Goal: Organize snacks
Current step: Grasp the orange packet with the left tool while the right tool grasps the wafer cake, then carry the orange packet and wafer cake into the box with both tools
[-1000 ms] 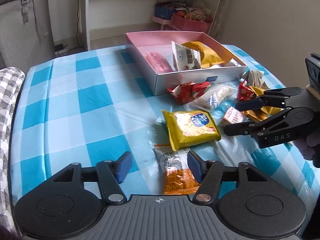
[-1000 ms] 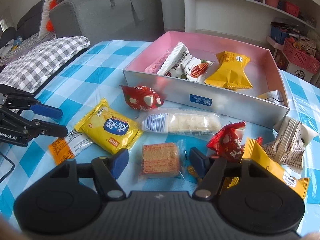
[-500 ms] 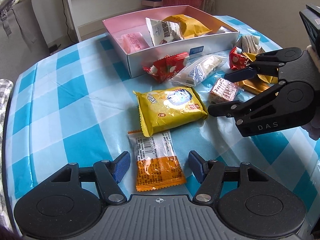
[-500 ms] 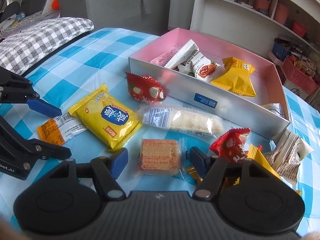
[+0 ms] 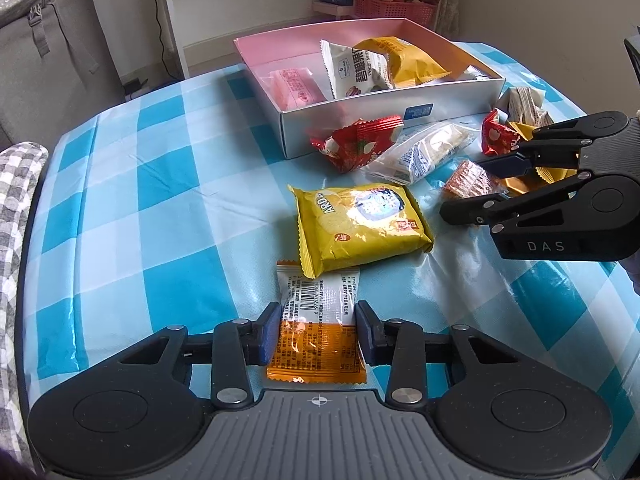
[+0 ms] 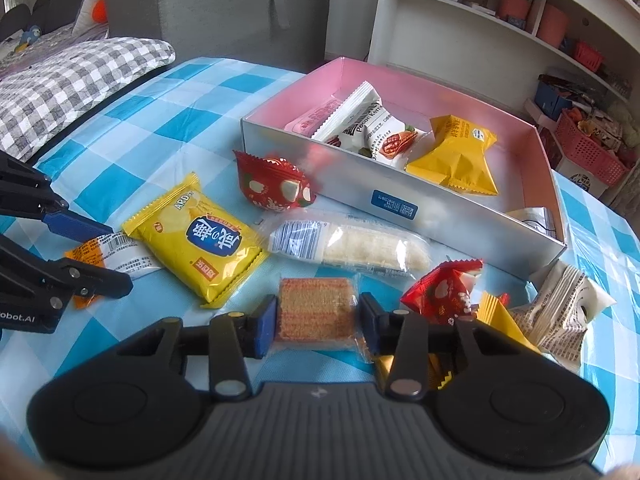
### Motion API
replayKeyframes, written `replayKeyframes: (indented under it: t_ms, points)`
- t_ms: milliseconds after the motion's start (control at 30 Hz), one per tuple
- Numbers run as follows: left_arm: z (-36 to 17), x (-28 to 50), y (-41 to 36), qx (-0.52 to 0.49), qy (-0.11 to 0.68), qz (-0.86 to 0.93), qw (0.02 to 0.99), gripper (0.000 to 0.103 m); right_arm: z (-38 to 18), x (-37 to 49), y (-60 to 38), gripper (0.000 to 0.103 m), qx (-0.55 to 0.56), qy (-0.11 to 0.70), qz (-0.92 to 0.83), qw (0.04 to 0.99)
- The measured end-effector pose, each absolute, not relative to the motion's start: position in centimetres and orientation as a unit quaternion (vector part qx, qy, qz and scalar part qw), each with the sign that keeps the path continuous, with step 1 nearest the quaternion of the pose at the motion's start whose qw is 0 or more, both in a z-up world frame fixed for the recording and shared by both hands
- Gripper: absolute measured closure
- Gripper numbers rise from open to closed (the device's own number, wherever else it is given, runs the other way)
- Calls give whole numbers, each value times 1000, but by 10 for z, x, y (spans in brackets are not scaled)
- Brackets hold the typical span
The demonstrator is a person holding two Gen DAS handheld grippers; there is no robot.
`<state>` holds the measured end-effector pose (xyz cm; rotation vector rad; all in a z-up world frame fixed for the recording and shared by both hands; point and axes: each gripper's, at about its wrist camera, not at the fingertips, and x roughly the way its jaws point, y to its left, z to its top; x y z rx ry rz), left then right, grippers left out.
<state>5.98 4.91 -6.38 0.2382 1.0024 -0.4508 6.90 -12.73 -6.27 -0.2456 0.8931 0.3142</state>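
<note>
My left gripper (image 5: pixel 316 332) is closing on an orange-and-white snack packet (image 5: pixel 316 356) that lies flat on the checked tablecloth, and its blue pads touch both long edges. My right gripper (image 6: pixel 316 324) is closing on a clear-wrapped wafer bar (image 6: pixel 316 312), with its pads against both sides. Each view also shows the other gripper, off to the side. Behind both stands the pink-lined box (image 6: pixel 348 176) holding several packets. A yellow chip packet (image 5: pixel 360 224) lies between the two grippers, overlapping the orange packet's far end.
A red packet (image 6: pixel 272 188) and a clear rice bar (image 6: pixel 348 246) lie in front of the box. Another red packet (image 6: pixel 444 296), a gold one and a white one (image 6: pixel 564 308) crowd the right. A checked cushion (image 6: pixel 76 76) borders the left table edge; shelves stand behind.
Both pairs of jaws have narrowed from wide apart down onto their packets. The left gripper moved forward and lower over the orange packet. The right gripper stayed in place over the wafer.
</note>
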Motion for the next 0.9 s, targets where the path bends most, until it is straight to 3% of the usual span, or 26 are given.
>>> replayKeyframes:
  t_ms: [900]
  points:
    - [-19, 81, 75, 25, 441, -170, 881, 66, -24, 71, -157, 65, -49, 406, 124, 904]
